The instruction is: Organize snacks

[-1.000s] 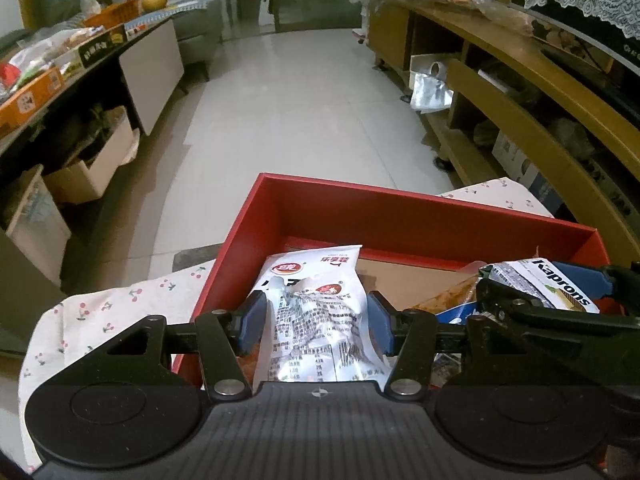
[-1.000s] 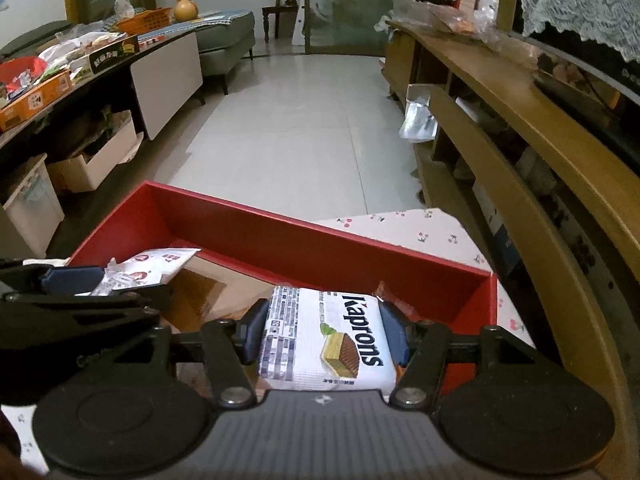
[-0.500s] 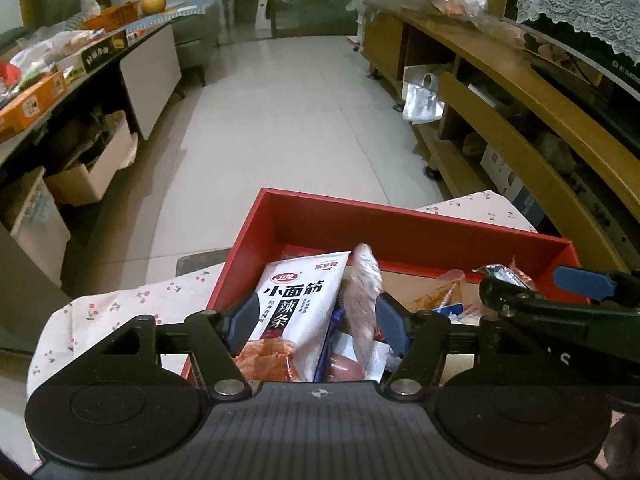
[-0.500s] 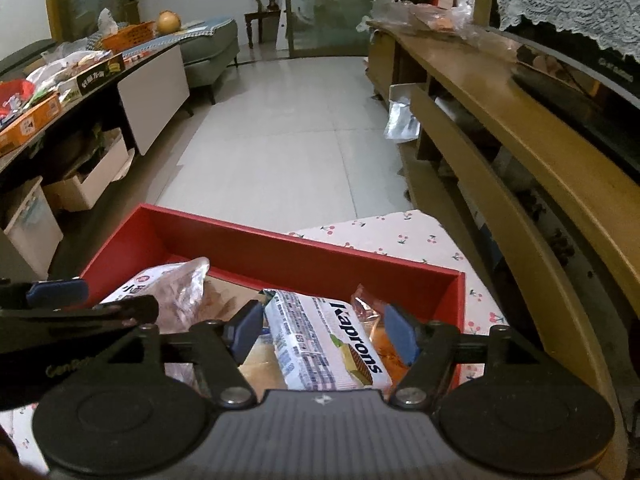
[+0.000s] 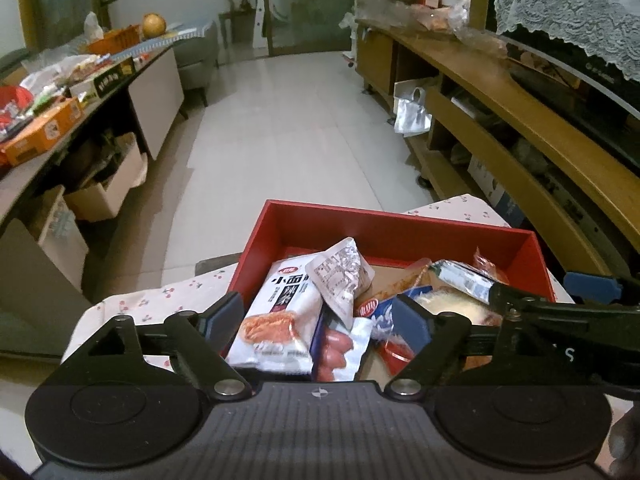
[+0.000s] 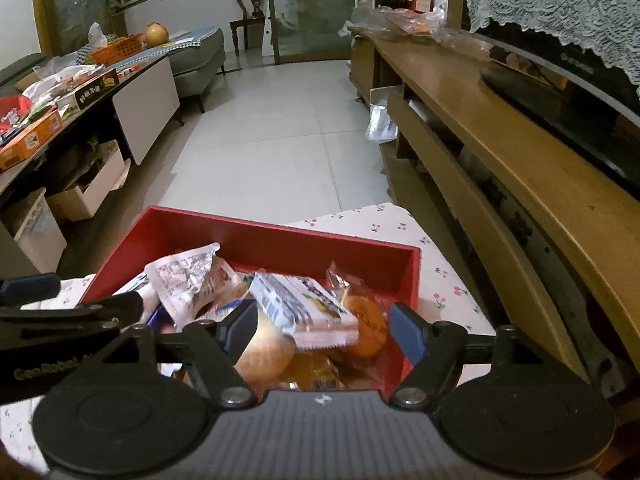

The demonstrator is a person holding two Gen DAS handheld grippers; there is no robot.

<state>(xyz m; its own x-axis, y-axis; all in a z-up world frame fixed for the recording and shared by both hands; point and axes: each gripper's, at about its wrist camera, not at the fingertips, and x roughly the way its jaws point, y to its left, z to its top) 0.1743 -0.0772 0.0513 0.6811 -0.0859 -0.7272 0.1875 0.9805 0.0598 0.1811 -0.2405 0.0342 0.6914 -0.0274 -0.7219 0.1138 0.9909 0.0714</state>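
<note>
The left gripper (image 5: 320,318) is a matte black plastic tool with a ribbed grey-black top plate, two round discs at its sides and silver screws at the linkage pivots. Its jaws end in blue rubber pads. The right gripper (image 6: 324,326) is built alike (white lettering shows on the left one's arm in the right wrist view).

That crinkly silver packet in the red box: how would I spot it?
Find the red rectangular box on the cherry-print cloth. At its left end, the crumpled silver foil packet sits atop the pile, against the white noodle-snack bag; alone there, it shows small black print.
</note>
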